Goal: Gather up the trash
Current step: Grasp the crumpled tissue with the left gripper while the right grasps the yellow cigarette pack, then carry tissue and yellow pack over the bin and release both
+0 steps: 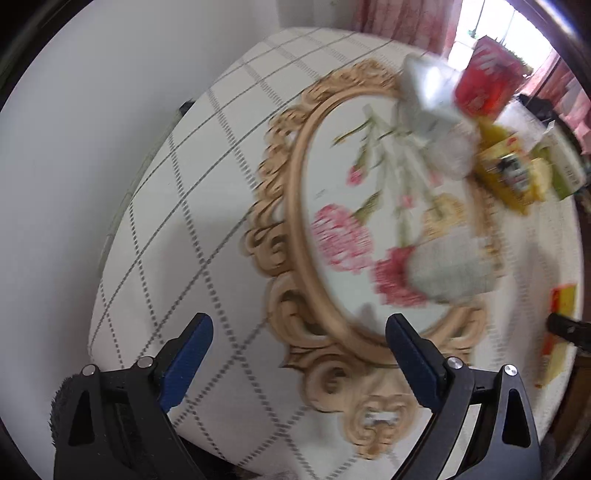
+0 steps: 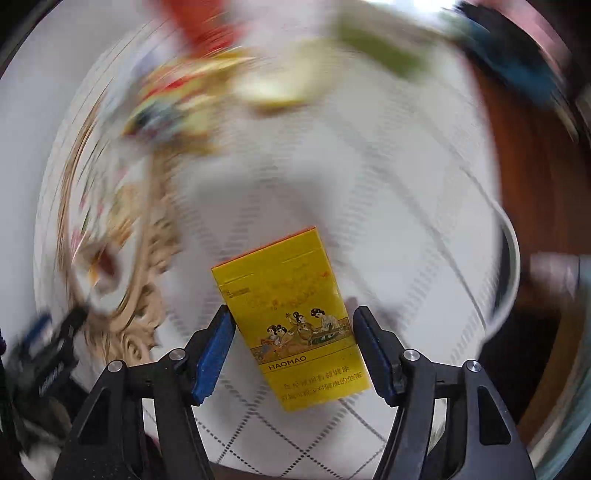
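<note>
A yellow cigarette pack [image 2: 291, 314] lies flat on the white checked tablecloth [image 2: 388, 240]. My right gripper [image 2: 291, 309] points straight down over it with one finger on each side. The left pad sits at the pack's edge and a narrow gap shows at the right pad. In the left wrist view the same pack [image 1: 563, 301] appears at the far right. My left gripper [image 1: 298, 319] hangs open and empty above the near rim of an oval gold-framed floral tray [image 1: 295, 206]. On the tray lie a crumpled white wrapper [image 1: 428, 85], a red packet [image 1: 484, 81] and a yellow box [image 1: 509, 173].
The round table [image 1: 177, 192] stands against a white wall [image 1: 74, 147], and its cloth edge drops away at the left. A green box [image 1: 565, 173] stands past the tray and a grey-white bundle [image 1: 450, 266] rests on it. Pink curtains [image 1: 406, 22] hang behind. Dark wood floor [image 2: 528, 166] shows to the right.
</note>
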Action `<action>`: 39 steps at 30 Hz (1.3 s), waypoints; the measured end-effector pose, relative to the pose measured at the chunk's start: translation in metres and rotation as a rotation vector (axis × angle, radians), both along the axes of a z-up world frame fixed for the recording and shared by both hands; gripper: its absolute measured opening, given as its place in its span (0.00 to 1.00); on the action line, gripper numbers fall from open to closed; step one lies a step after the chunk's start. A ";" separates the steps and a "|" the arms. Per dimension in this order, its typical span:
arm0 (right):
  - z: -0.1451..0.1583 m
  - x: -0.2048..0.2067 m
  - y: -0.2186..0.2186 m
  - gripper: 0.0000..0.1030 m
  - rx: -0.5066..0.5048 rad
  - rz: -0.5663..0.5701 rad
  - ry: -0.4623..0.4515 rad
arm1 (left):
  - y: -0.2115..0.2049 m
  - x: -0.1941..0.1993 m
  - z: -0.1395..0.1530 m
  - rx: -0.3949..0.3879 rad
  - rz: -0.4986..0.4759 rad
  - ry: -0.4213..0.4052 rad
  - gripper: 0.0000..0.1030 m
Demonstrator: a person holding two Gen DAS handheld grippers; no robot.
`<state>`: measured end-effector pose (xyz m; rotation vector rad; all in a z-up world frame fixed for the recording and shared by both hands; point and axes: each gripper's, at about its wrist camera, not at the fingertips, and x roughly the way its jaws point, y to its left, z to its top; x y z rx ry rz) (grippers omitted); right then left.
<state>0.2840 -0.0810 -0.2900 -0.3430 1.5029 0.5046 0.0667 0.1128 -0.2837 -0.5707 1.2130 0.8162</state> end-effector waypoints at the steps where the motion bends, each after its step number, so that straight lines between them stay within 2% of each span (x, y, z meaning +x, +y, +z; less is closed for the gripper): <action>1: -0.002 0.003 -0.009 0.66 0.005 -0.037 0.004 | -0.004 0.005 0.006 -0.008 -0.013 -0.030 0.93; 2: -0.007 0.006 -0.019 0.67 0.006 -0.069 0.033 | -0.006 0.008 0.010 -0.016 -0.024 -0.045 0.93; 3: -0.004 0.007 -0.022 0.70 0.037 -0.068 0.026 | -0.010 0.016 0.013 -0.031 -0.047 -0.064 0.93; 4: -0.003 0.005 -0.023 0.74 0.023 -0.049 0.026 | -0.013 0.024 0.013 -0.044 -0.067 -0.071 0.93; 5: -0.002 0.007 -0.020 0.80 0.019 -0.035 0.035 | -0.015 0.032 0.013 -0.063 -0.090 -0.074 0.91; 7: 0.001 0.004 -0.021 0.81 0.039 -0.022 0.042 | -0.021 0.048 0.006 -0.076 -0.135 -0.066 0.91; 10: 0.000 -0.008 -0.019 0.81 -0.012 0.030 -0.002 | -0.021 0.070 -0.001 -0.063 -0.171 -0.035 0.89; 11: -0.002 -0.011 -0.019 0.81 -0.029 0.040 -0.017 | -0.022 0.075 -0.004 -0.058 -0.176 -0.029 0.75; 12: -0.004 -0.015 -0.019 0.81 -0.043 0.048 -0.028 | -0.021 0.078 -0.006 -0.050 -0.180 -0.026 0.65; 13: -0.004 -0.017 -0.019 0.81 -0.051 0.056 -0.044 | -0.020 0.081 -0.007 -0.048 -0.182 -0.026 0.44; 14: -0.005 -0.019 -0.018 0.79 -0.057 0.066 -0.057 | -0.019 0.082 -0.006 -0.044 -0.183 -0.032 0.44; 15: -0.005 -0.022 -0.016 0.68 -0.064 0.080 -0.073 | -0.019 0.083 -0.002 -0.029 -0.191 -0.051 0.44; 17: -0.005 -0.028 -0.005 0.61 -0.061 0.093 -0.103 | -0.020 0.083 0.006 0.009 -0.203 -0.067 0.43; 25: -0.003 -0.047 0.001 0.59 -0.042 0.078 -0.122 | -0.024 0.076 0.015 0.071 -0.235 -0.054 0.42; 26: 0.000 -0.046 0.003 0.59 -0.032 0.075 -0.118 | -0.030 0.069 0.014 0.073 -0.233 -0.057 0.40; 27: 0.003 -0.045 0.005 0.59 -0.023 0.072 -0.120 | -0.037 0.062 0.026 0.078 -0.231 -0.062 0.37; 28: 0.007 -0.043 0.005 0.59 -0.015 0.068 -0.122 | -0.037 0.069 0.026 0.080 -0.233 -0.063 0.27; 30: 0.016 -0.045 0.005 0.59 0.012 0.059 -0.129 | -0.037 0.064 0.036 0.084 -0.233 -0.077 0.27; 31: 0.011 -0.039 -0.006 0.59 0.023 0.056 -0.132 | -0.036 0.066 0.038 0.085 -0.234 -0.082 0.27; 39: 0.048 -0.038 -0.015 0.59 0.105 0.037 -0.166 | -0.048 0.063 0.058 0.114 -0.257 -0.110 0.26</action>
